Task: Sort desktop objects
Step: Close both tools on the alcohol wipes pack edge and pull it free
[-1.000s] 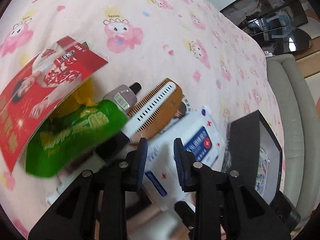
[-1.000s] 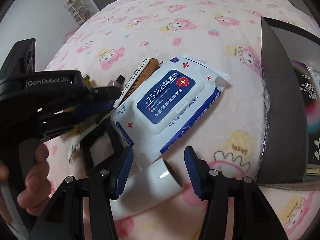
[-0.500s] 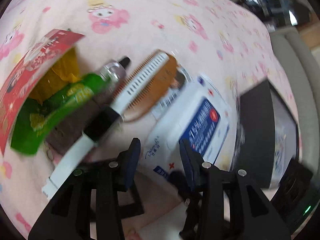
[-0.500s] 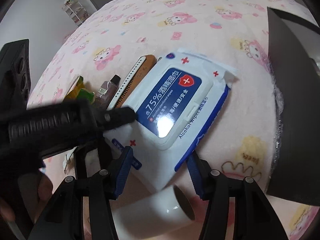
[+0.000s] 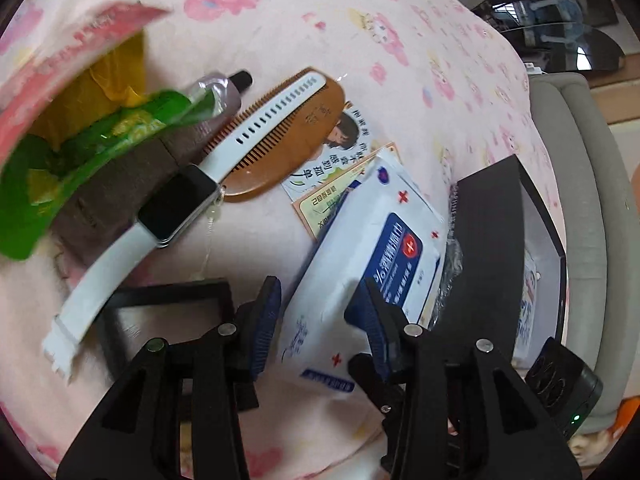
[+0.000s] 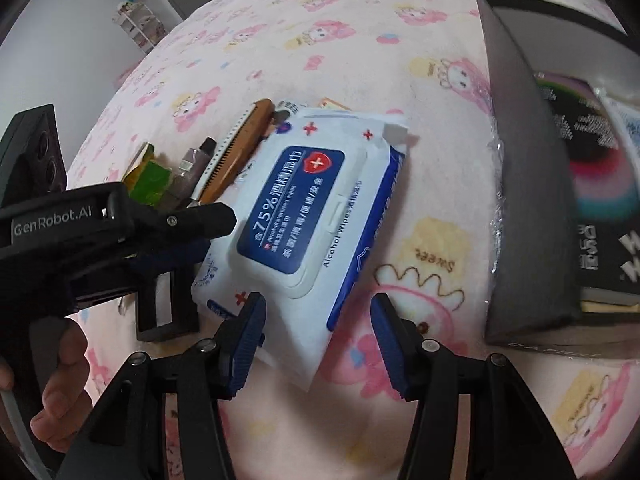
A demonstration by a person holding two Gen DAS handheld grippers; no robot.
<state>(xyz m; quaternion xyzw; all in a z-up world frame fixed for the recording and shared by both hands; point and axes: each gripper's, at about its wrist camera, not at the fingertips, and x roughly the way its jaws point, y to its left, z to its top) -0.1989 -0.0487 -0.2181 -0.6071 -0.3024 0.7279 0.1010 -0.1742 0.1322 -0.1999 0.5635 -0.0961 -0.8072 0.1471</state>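
My left gripper (image 5: 320,312) has its jaws apart over the near end of the wipes pack (image 5: 360,264); the pads do not press on it. My right gripper (image 6: 316,336) is also apart, straddling the pack's near corner (image 6: 296,344) without clamping. The pack lies flat on the pink blanket (image 6: 360,60), beside the black box (image 6: 520,200). A white-strapped watch (image 5: 176,204) rests on a wooden comb (image 5: 280,148) to the left.
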